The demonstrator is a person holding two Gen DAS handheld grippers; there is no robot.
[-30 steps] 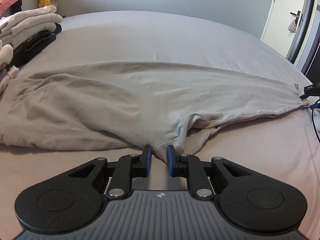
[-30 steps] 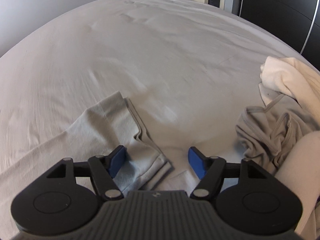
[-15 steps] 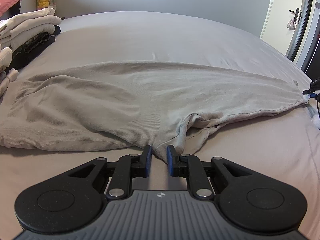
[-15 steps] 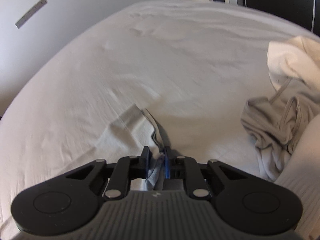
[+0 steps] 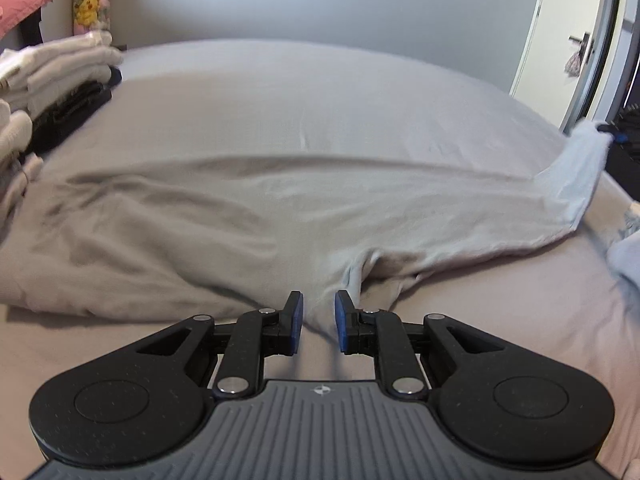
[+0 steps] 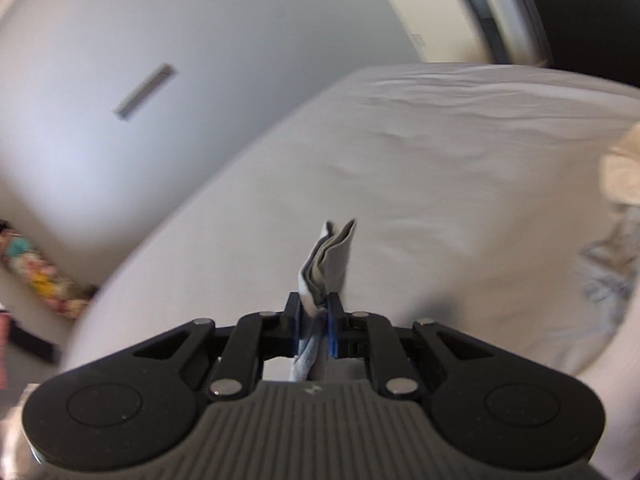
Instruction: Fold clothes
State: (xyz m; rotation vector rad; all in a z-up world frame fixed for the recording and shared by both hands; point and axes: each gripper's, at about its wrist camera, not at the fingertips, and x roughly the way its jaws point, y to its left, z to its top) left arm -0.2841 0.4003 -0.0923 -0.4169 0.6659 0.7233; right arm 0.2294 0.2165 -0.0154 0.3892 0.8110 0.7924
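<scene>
A light grey long-sleeved shirt [image 5: 224,216] lies spread across the bed. My left gripper [image 5: 317,317] sits at its near edge with the jaws narrowly apart around a fold of the fabric. My right gripper [image 6: 314,316] is shut on the shirt's sleeve end [image 6: 330,256] and holds it lifted off the bed. In the left wrist view that lifted sleeve end [image 5: 580,168] rises at the far right, where the right gripper [image 5: 612,130] shows as a dark shape.
A stack of folded clothes [image 5: 52,88] stands at the bed's far left. A heap of unfolded clothes [image 6: 616,240] lies at the right. The grey bed sheet [image 5: 320,100] stretches beyond the shirt. A door [image 5: 576,40] is at the back right.
My right gripper closed on the sleeve end and lifted it off the bed. The left gripper stayed at the shirt's near edge, tilted up a little.
</scene>
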